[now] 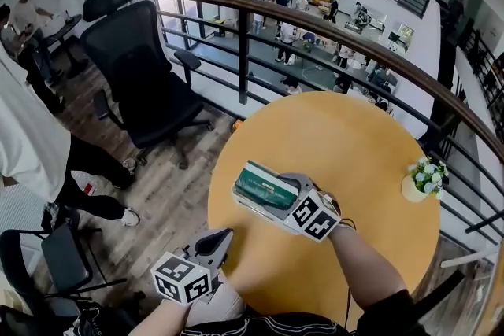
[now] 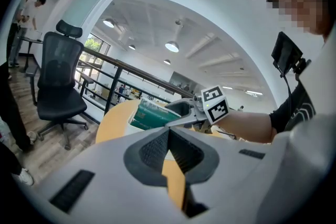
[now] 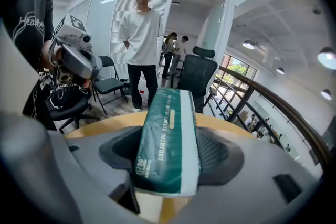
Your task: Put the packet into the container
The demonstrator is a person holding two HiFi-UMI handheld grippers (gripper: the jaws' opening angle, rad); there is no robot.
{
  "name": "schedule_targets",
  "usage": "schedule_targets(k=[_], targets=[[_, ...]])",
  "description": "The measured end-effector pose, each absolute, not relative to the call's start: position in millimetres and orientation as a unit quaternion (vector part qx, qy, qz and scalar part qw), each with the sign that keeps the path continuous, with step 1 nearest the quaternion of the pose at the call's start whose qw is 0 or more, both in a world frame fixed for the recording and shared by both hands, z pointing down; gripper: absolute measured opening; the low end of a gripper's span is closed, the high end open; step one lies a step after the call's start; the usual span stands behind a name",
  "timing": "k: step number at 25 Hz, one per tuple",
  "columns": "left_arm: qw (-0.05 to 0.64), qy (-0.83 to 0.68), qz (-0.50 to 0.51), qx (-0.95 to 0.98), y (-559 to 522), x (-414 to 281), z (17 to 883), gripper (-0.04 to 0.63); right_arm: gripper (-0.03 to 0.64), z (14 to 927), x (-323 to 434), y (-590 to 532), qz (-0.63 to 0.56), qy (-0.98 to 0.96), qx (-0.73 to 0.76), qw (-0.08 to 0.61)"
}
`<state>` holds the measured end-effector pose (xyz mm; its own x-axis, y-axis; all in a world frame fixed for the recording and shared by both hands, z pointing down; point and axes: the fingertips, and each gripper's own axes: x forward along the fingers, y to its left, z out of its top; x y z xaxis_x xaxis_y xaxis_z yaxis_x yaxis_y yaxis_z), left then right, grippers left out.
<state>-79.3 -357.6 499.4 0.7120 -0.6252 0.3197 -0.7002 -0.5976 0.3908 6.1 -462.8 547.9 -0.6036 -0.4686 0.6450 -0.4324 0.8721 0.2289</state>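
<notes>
A green and white packet (image 1: 266, 189) hangs a little above the round yellow table (image 1: 354, 161), and my right gripper (image 1: 277, 197) is shut on its near end. In the right gripper view the packet (image 3: 167, 134) runs lengthwise between the jaws of that gripper (image 3: 168, 157) and sticks out ahead. My left gripper (image 1: 223, 238) is over the table's front left edge, jaws shut, holding nothing. The left gripper view has its own closed tip (image 2: 168, 136) low in the middle, with the packet (image 2: 149, 113) and right gripper (image 2: 186, 112) beyond. No container is in any view.
A small pot of white flowers (image 1: 424, 179) stands at the table's right edge. A black office chair (image 1: 142, 67) and a curved railing (image 1: 315, 31) lie beyond the table. A person in a white shirt (image 1: 27, 142) stands at the left, beside a folding chair (image 1: 55, 256).
</notes>
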Motion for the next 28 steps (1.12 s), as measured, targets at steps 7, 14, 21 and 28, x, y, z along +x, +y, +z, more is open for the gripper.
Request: schedule_targets(k=[7, 14, 21, 28], targets=[[0.259, -0.374, 0.078, 0.887, -357, -80, 505, 0.006, 0.328, 577, 4, -466, -0.010, -0.880, 0.229, 0.417], [0.262, -0.380, 0.077, 0.884, -357, -83, 506, 0.006, 0.330, 598, 9, -473, -0.001, -0.860, 0.229, 0.456], [0.263, -0.387, 0.075, 0.880, -354, -87, 506, 0.006, 0.334, 608, 10, -477, 0.021, -0.847, 0.227, 0.481], [0.258, -0.394, 0.069, 0.879, -349, -96, 500, 0.006, 0.348, 608, 10, -478, 0.038, -0.846, 0.213, 0.486]])
